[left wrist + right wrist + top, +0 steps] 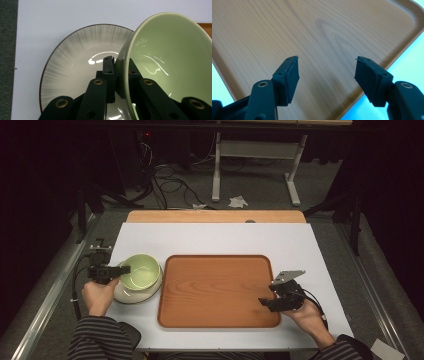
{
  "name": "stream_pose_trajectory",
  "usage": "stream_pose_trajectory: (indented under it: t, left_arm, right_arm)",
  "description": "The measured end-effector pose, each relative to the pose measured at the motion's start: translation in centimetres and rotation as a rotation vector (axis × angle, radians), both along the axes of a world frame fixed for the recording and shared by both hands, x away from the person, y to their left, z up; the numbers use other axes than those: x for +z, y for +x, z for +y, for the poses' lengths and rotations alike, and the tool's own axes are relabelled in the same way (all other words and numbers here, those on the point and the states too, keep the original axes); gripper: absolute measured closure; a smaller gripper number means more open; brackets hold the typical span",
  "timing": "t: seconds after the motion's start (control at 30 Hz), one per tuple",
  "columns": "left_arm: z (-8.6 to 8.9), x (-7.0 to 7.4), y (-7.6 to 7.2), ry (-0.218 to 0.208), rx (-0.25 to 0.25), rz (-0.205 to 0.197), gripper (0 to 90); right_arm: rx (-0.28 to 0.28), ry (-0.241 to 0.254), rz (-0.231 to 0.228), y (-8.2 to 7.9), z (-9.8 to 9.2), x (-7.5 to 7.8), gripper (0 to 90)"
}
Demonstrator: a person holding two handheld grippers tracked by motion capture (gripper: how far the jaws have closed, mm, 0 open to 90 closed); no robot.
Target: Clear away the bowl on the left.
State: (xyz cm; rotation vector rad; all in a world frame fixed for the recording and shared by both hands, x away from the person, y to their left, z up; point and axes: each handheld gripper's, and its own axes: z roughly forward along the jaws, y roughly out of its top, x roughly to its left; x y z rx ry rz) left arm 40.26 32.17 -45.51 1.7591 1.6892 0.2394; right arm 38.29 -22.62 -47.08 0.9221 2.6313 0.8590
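The pale green ceramic bowl [172, 57] sits tilted on the streaked grey plate [75, 65], just left of the wooden tray [218, 290] on the white table top [210, 237]. The left gripper [119, 65] is clamped on the bowl's rim wall, one jaw inside and one outside. Glazed and glossy, the bowl is likely stiff, slippery and breakable, with some weight hanging off a one-sided pinch, so it may swing or slip; a deep bite on the wall and a level lift seem wise. The right gripper [327, 72] hangs over the tray's right edge, jaws spread with nothing between them
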Motion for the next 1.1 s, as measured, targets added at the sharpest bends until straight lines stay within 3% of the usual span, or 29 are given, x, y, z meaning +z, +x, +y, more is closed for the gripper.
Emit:
stream_pose_trajectory:
  t: [1.1]
  left_arm:
    - [-4.0, 2.3, 0.1, -0.024, -0.163, -0.047, 83.0]
  right_arm:
    - [-0.009, -0.004, 0.006, 0.1, 0.0, -0.1, 37.3]
